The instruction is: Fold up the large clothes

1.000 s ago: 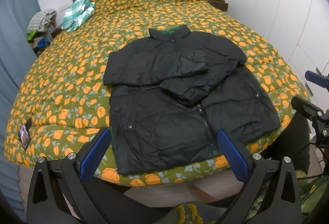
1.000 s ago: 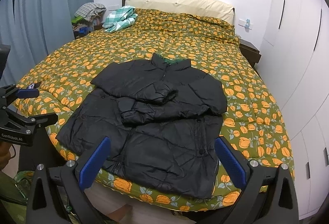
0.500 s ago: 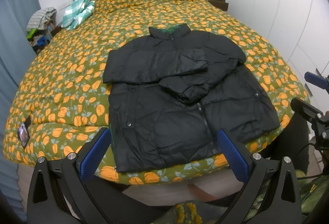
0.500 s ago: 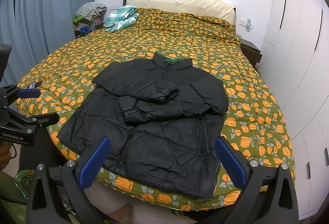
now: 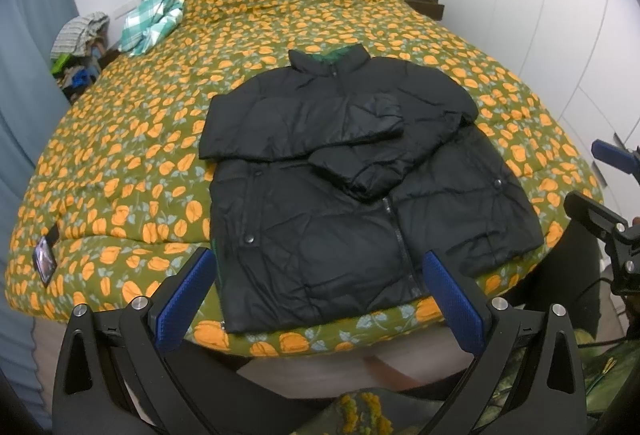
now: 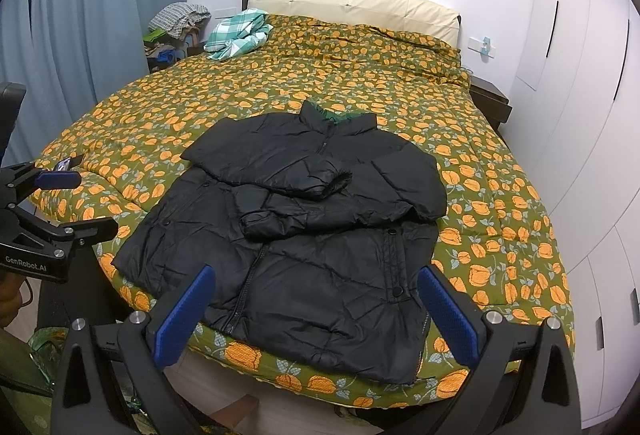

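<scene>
While both claws, left claw [image 5: 316,289] and right claw [image 6: 316,309], hang wide open and empty, the puffy jacket [image 5: 352,191] ahead could slip when pinched.

I count one jacket [image 5: 352,171] on one bed [image 5: 120,163], with two sleeves folded across its chest. One checked cloth [image 5: 152,21] lies near one headboard [image 6: 352,5]. I see one heap of clothes [image 6: 180,17] beside the bed, one curtain [image 6: 92,15], one wall socket [image 6: 485,47]. My grippers number two: left [image 5: 320,299] and right [image 6: 316,311], each with two blue pads.
</scene>
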A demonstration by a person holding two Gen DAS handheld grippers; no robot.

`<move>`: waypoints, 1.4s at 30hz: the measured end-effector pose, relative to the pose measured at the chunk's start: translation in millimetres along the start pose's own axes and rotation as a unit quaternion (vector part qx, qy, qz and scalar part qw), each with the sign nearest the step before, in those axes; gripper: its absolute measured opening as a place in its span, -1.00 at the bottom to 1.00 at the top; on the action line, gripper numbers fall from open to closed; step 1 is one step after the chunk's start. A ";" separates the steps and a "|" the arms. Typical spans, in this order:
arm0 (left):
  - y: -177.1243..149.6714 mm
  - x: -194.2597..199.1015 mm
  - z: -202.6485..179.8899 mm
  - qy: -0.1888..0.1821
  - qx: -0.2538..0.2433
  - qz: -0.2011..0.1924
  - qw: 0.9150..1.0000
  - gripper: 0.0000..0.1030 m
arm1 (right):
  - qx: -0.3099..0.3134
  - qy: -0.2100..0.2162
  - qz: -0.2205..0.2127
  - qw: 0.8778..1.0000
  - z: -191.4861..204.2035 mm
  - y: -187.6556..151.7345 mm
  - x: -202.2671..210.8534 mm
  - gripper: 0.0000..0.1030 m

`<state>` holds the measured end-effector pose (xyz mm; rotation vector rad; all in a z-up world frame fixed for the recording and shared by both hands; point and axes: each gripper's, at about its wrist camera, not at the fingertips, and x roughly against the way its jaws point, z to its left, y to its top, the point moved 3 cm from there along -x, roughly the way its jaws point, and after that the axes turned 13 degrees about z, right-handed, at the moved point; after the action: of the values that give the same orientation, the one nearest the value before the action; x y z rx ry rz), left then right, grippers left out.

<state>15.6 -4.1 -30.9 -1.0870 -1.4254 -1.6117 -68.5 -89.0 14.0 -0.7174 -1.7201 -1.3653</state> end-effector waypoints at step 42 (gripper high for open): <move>-1.6 -1.5 -2.0 -0.003 -0.002 0.008 1.000 0.99 | 0.004 0.003 0.001 1.000 4.1 -4.0 1.7 1.00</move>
<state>14.4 -5.9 -33.0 -1.1047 -1.4148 -1.6028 -73.7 -86.1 13.1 -0.7099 -1.7182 -1.3574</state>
